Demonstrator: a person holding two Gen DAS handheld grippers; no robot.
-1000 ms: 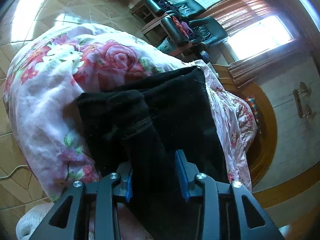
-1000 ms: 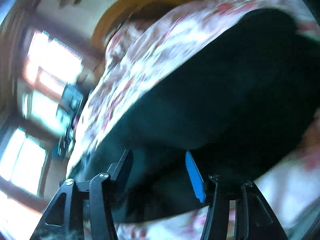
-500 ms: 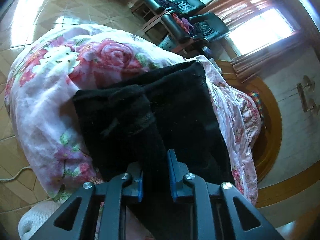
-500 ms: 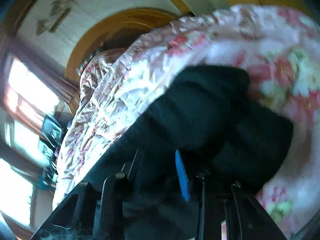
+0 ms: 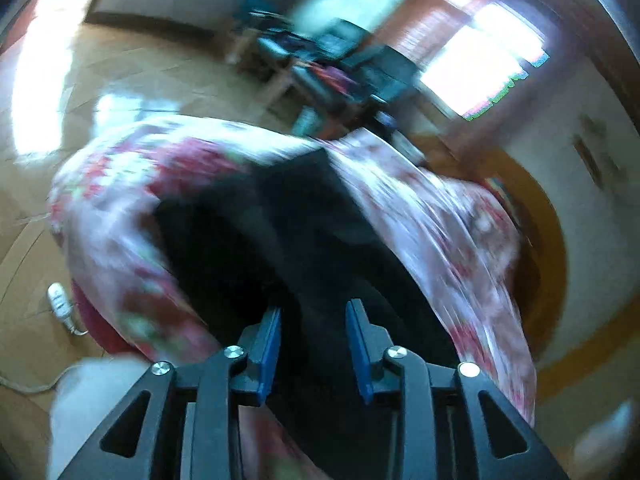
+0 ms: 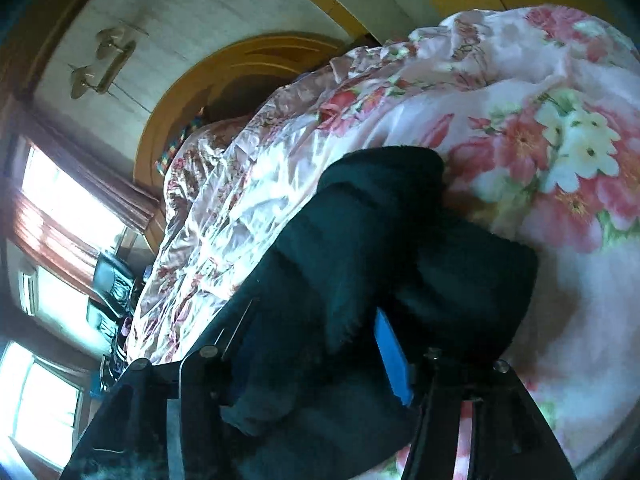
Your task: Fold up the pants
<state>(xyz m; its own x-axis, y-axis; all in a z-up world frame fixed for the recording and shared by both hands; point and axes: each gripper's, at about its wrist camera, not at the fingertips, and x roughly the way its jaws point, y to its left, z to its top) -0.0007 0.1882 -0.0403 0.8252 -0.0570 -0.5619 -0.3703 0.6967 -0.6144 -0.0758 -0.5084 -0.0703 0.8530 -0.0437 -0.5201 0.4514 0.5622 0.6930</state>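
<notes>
The black pants point(image 5: 280, 236) lie folded on a pink floral quilt point(image 5: 120, 208). The left wrist view is motion-blurred. My left gripper point(image 5: 314, 340) is open above the near edge of the pants, with black cloth showing between its blue pads point(image 5: 268, 344). In the right wrist view the pants point(image 6: 400, 248) lie bunched in layers on the quilt point(image 6: 560, 140). My right gripper point(image 6: 320, 356) has black cloth draped over it; one blue pad point(image 6: 390, 356) shows, the other finger is hidden by cloth.
A wooden headboard point(image 6: 208, 76) curves behind the bed. Dark chairs and a table point(image 5: 332, 72) stand on the tiled floor point(image 5: 120, 80) beyond the bed. A white power strip point(image 5: 60, 300) lies on the floor at the left. Bright windows point(image 5: 480, 64) are at the back.
My left gripper was shut on a fold of the pants and has opened and pulled back. The right gripper stays in the bunched cloth, which has settled lower on the quilt.
</notes>
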